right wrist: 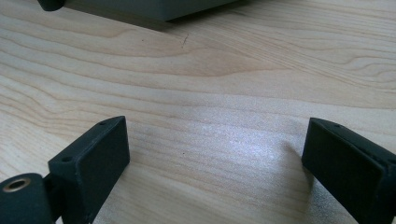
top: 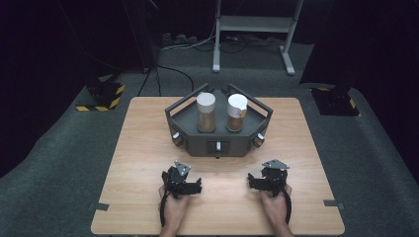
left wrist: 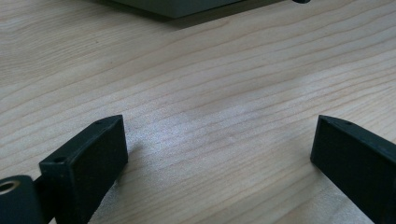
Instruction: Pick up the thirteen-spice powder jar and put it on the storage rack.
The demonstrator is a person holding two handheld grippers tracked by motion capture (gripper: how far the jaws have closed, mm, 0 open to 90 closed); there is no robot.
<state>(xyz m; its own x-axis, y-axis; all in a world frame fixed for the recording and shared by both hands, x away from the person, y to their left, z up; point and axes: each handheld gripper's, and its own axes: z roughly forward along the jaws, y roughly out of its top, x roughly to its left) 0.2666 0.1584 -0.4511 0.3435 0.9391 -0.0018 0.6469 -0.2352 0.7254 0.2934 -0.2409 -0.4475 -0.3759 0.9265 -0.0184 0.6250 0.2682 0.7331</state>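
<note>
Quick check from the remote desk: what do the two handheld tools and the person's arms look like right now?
Both are black. The left tool and right tool each carry a grey three-cornered plate on top and two flat, blocky black jaws with small holes. A black cable trails from each along the forearm. No sleeves or gloves are visible.

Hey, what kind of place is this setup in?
Probably a lab or recording studio: a wooden table on grey carpet, black surroundings, hazard-striped stand bases, floor cables, and a grey tray holding two jars.

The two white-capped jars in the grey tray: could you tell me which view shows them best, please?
The high view: both white-capped jars stand upright, side by side in the grey tray. Each gripper view catches just the tray's bottom edge beyond open jaws.
</note>
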